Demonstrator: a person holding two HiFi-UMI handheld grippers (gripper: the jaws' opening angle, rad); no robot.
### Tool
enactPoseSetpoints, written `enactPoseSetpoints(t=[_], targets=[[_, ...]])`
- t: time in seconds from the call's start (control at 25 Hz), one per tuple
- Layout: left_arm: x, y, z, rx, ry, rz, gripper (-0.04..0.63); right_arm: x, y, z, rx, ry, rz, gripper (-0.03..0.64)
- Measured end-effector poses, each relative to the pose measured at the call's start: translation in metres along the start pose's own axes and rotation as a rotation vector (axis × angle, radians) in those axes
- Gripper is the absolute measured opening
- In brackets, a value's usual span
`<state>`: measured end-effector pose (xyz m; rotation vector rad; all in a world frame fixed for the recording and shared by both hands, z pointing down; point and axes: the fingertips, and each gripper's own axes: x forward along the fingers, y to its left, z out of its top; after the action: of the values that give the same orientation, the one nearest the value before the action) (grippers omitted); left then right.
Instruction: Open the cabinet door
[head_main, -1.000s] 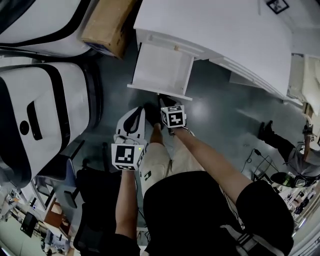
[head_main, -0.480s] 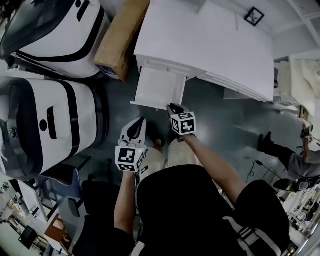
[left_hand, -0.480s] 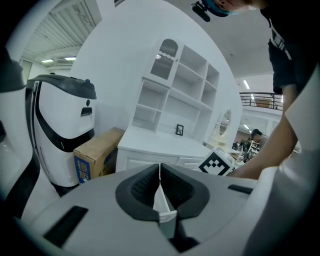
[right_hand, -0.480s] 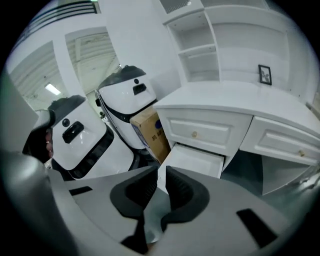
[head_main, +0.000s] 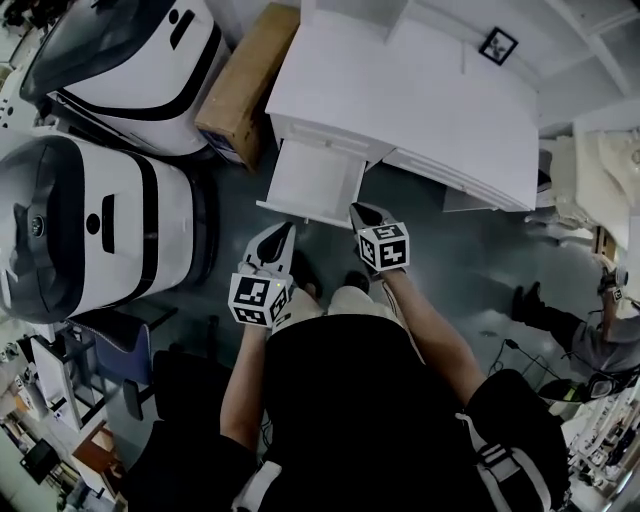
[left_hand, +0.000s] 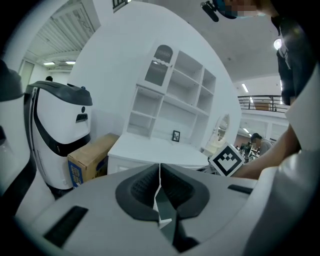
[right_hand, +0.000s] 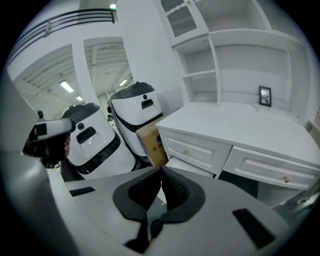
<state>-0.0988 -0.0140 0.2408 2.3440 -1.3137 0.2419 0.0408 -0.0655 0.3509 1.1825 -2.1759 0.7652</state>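
Observation:
The white desk (head_main: 420, 95) has a cabinet door (head_main: 312, 182) under its left drawer, swung open toward me. The door's top edge (right_hand: 192, 167) shows just past my right gripper's tips. My right gripper (head_main: 360, 212) (right_hand: 161, 170) hangs just right of the door's free edge. Its jaws have just been closing and now meet with nothing between them. My left gripper (head_main: 280, 232) (left_hand: 160, 167) is held in front of the door, its jaws together and empty. Neither gripper touches the door.
Two large white machines with black bands (head_main: 95, 235) (head_main: 130, 55) stand at the left. A cardboard box (head_main: 245, 85) sits between them and the desk. A small picture frame (head_main: 497, 45) stands on the desk. A person (head_main: 590, 345) sits at the far right.
Both grippers have risen, the right one more, away from the door's lower edge. The door stands open as before.

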Motion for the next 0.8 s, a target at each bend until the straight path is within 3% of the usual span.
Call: enactPoseSetpoints(t=[0.24, 0.52, 0.8], targets=[[0.004, -0.034, 0.011, -0.037, -0.023, 0.031, 0.028, -0.050, -0.012, 0.011, -0.064, -0.055, 0.094, 0.018], [0.006, -0.086, 0.023, -0.056, -0.057, 0.039, 0.028, -0.125, -0.038, 0.053, -0.043, -0.273, 0.118, 0.018], [-0.019, -0.138, 0.034, -0.042, -0.120, 0.070, 0.028, -0.210, -0.020, 0.072, -0.102, -0.395, 0.288, 0.018]])
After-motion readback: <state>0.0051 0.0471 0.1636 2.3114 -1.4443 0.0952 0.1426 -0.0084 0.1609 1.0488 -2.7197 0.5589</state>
